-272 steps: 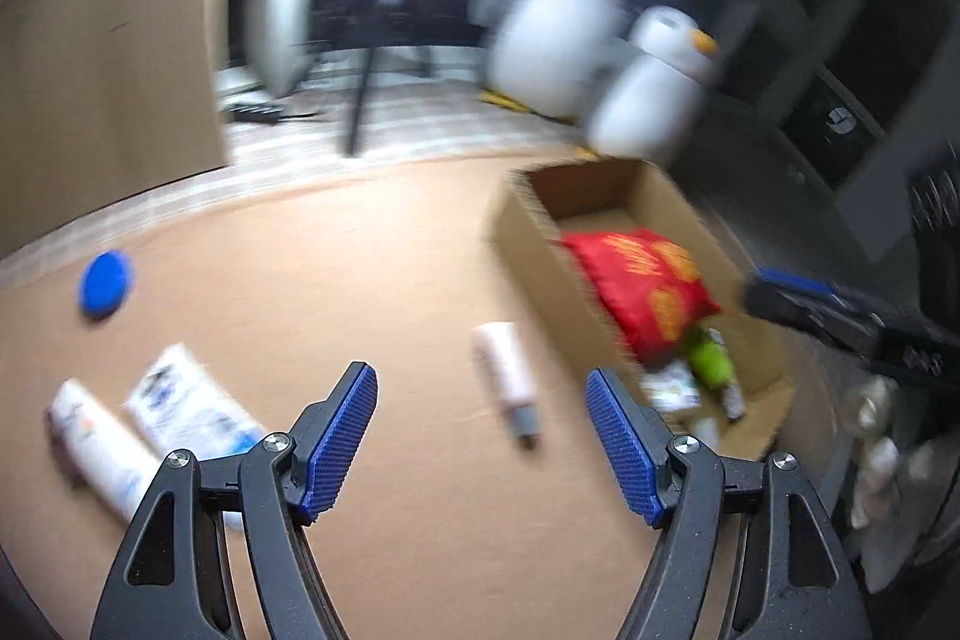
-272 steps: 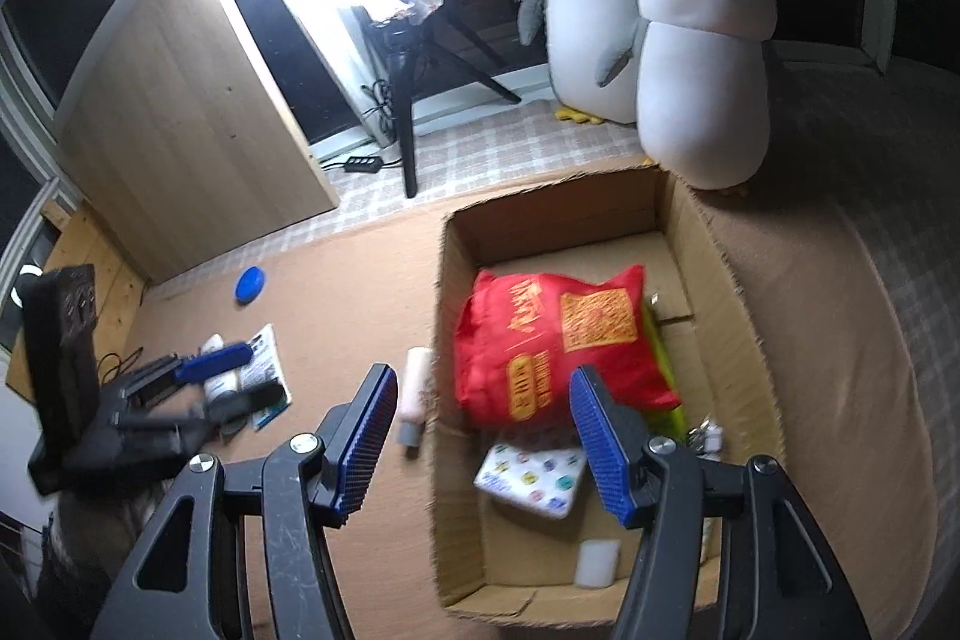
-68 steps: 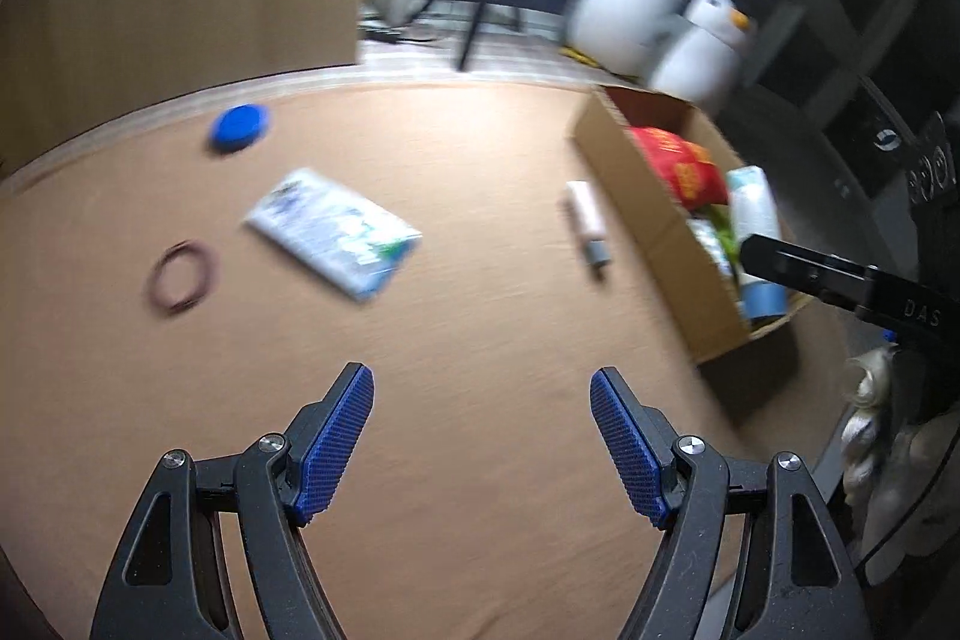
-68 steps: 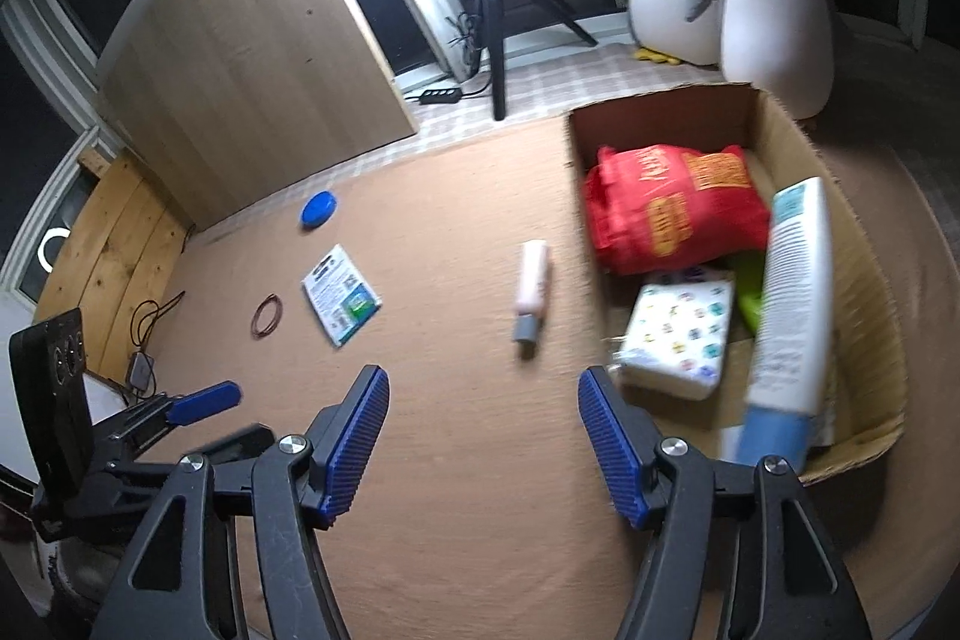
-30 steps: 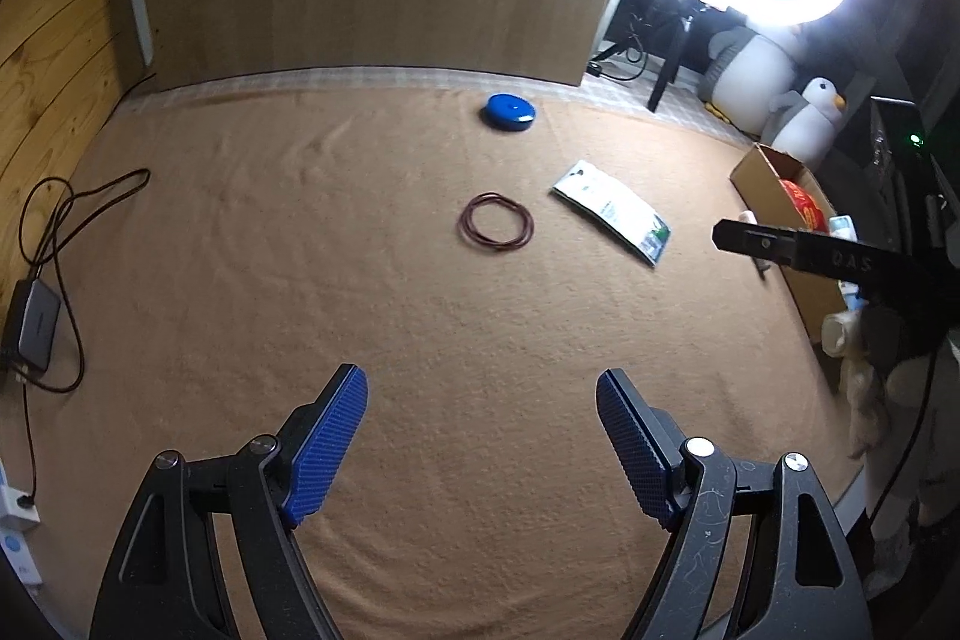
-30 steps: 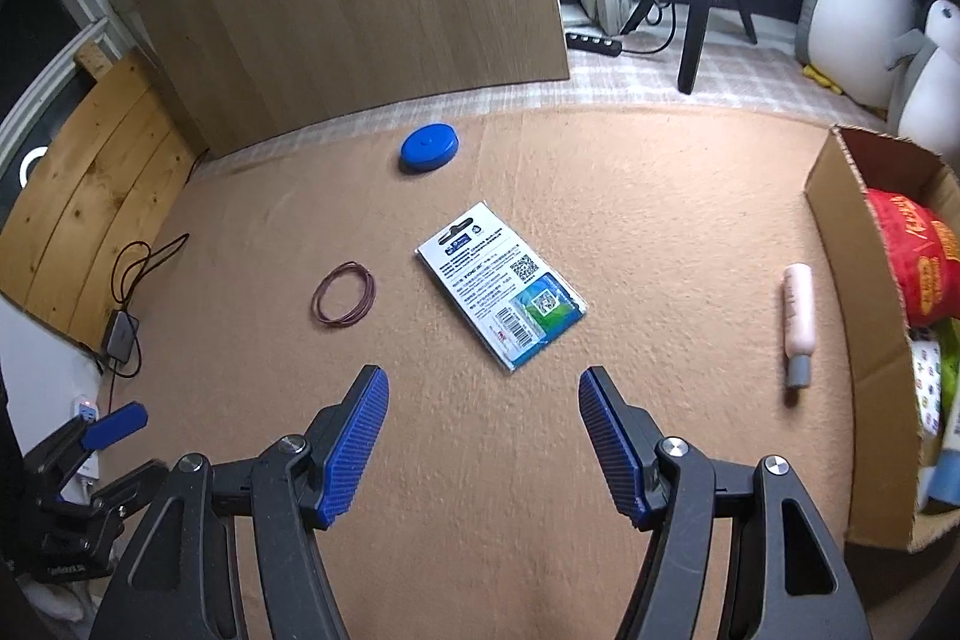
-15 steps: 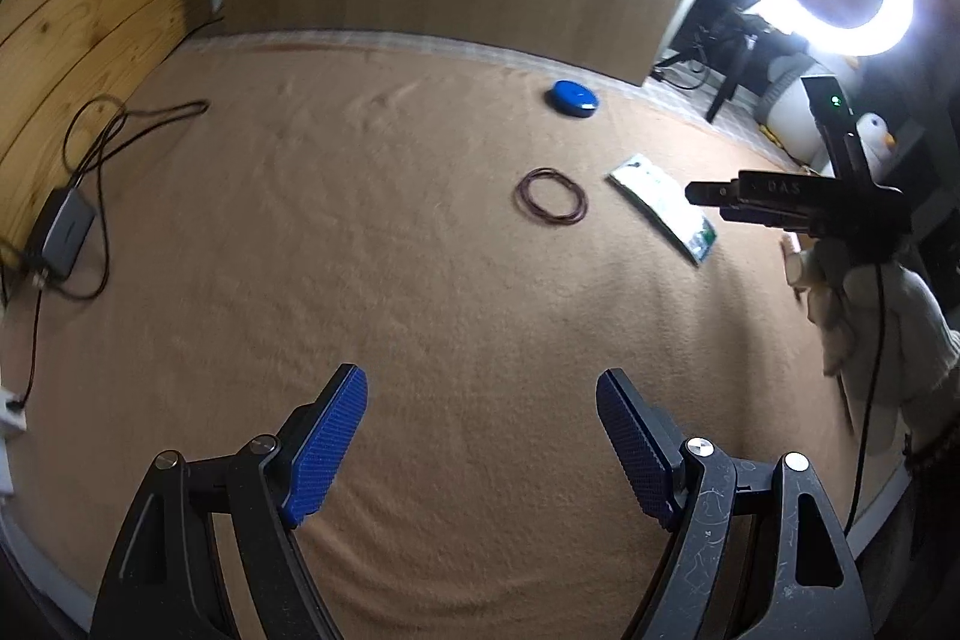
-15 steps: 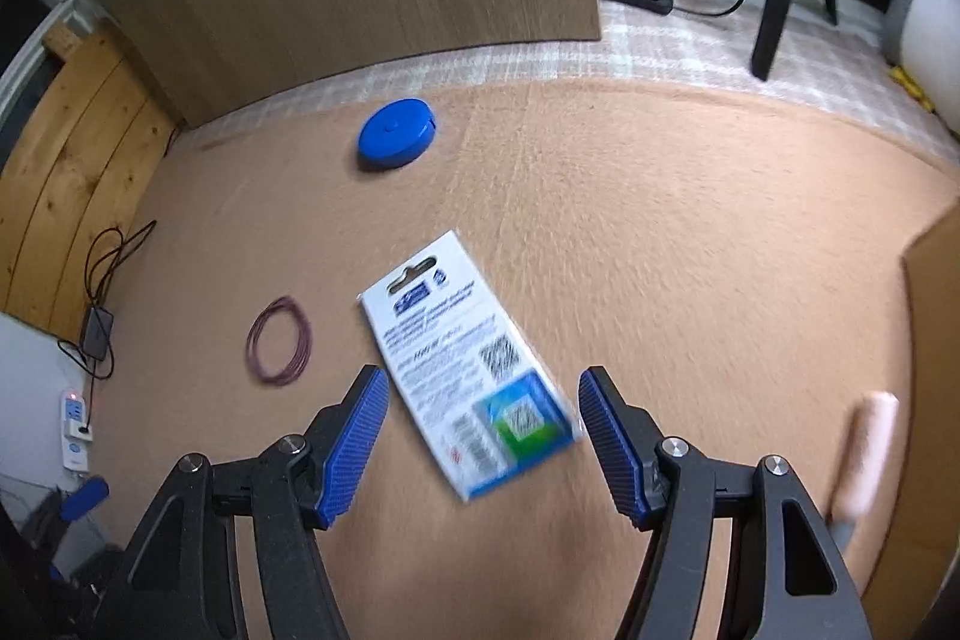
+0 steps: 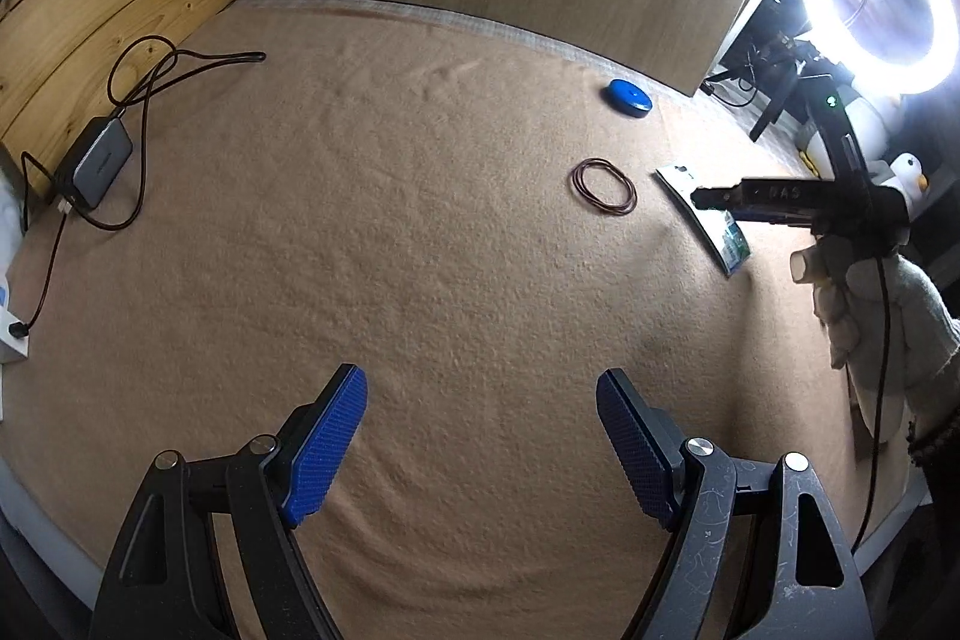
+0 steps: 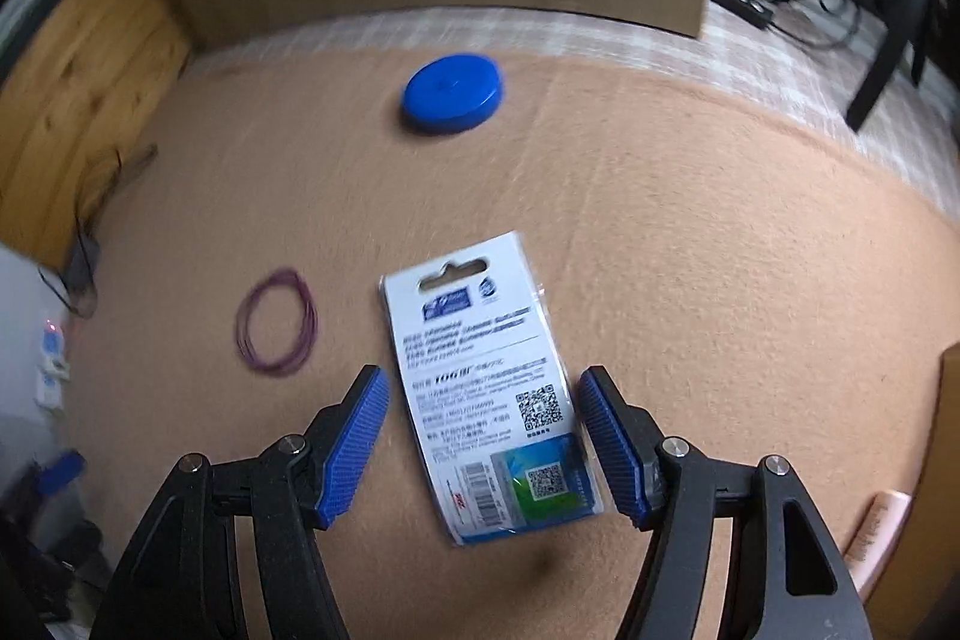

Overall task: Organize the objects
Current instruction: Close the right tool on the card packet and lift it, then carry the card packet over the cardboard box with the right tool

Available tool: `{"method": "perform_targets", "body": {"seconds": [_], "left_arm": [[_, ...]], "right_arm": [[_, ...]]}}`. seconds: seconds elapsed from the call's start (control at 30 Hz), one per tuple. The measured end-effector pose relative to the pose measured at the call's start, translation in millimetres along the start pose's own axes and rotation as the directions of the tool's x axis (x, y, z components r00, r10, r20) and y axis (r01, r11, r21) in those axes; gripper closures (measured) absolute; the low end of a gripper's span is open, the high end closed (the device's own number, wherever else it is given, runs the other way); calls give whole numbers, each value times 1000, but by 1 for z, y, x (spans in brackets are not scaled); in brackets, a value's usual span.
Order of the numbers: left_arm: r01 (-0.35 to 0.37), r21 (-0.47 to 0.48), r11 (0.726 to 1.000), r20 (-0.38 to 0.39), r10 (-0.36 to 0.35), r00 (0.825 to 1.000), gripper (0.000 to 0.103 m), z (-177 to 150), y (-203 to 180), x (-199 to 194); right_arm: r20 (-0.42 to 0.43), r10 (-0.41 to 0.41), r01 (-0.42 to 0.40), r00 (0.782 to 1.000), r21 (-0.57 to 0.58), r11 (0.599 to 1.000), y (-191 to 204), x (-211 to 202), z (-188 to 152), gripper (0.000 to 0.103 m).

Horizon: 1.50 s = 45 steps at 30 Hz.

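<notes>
Packet (image 10: 489,388) lies flat between the right tool's (image 10: 483,439) wide-spread fingers (ungripped); left tool (image 9: 480,445) gapes empty.

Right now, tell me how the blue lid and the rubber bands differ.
The blue lid is a solid, raised disc; the rubber bands are thin open loops with blanket showing through. The lid is bright blue, the bands dull purple-brown. The lid lies nearer the wooden board, the bands nearer the right gripper. Both lie loose on the tan blanket, untouched.
</notes>
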State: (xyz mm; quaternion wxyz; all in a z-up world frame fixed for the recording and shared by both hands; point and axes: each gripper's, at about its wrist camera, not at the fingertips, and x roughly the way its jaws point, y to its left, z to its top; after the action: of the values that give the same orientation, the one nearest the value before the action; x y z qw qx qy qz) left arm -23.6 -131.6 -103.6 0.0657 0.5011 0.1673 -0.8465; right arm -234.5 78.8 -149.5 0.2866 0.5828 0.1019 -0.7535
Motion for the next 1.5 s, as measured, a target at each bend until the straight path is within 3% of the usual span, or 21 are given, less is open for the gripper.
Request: {"method": "perform_targets", "body": {"seconds": [0.17,0.33,0.67,0.93,1.2,1.5], "left_arm": [[-3,-5,1000,7,3,1000,21,-1,-1,-5],[-9,-9,1000,15,9,1000,21,-2,0,-10],[-2,-8,1000,16,2,1000,21,-3,0,-10],[24,28,999,5,-24,1000,21,-2,-19,-5],[58,86,995,-1,-58,998,21,3,-48,-2],[83,144,986,-8,-83,997,21,5,-85,1]], "right_arm": [[-10,-96,94,995,-111,989,19,6,-5,41],[1,-128,127,992,-121,985,20,6,-10,47],[26,-93,94,995,-59,994,14,-7,-30,51],[115,-67,63,991,44,997,4,-43,-61,51],[230,-108,76,967,142,987,-23,-108,-106,51],[295,-243,154,924,293,943,-84,-159,-155,51]]}}
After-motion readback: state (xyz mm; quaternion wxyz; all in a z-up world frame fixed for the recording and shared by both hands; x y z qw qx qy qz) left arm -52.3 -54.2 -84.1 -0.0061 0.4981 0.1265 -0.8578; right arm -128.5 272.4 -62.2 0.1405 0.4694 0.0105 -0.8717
